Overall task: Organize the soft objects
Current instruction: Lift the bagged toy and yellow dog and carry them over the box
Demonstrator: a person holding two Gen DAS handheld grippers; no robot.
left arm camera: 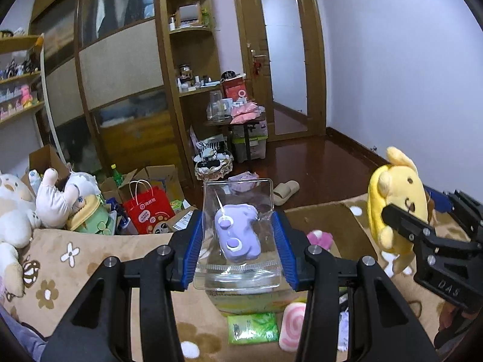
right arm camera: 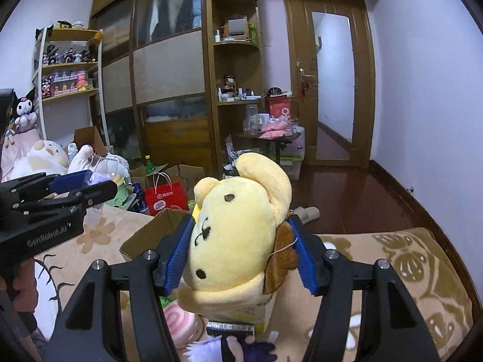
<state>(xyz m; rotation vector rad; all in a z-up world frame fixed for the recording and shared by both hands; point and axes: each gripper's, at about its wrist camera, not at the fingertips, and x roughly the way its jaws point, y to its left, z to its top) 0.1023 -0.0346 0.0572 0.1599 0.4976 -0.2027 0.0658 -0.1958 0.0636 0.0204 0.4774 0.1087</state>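
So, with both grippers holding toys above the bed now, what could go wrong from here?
1. The left gripper clamps a smooth clear plastic case with a purple plush toy inside; the case could slip or crack.
2. The right gripper squeezes only the yellow dog plush by its soft head, which might work loose.
3. The open cardboard box sits below, with a pink swirl plush nearby; a drop may miss the box.

Home bedroom: wardrobe point(left arm camera: 120, 69), blanket point(left arm camera: 90, 259), plush toys point(left arm camera: 18, 208), slipper point(left arm camera: 285, 191) on floor.
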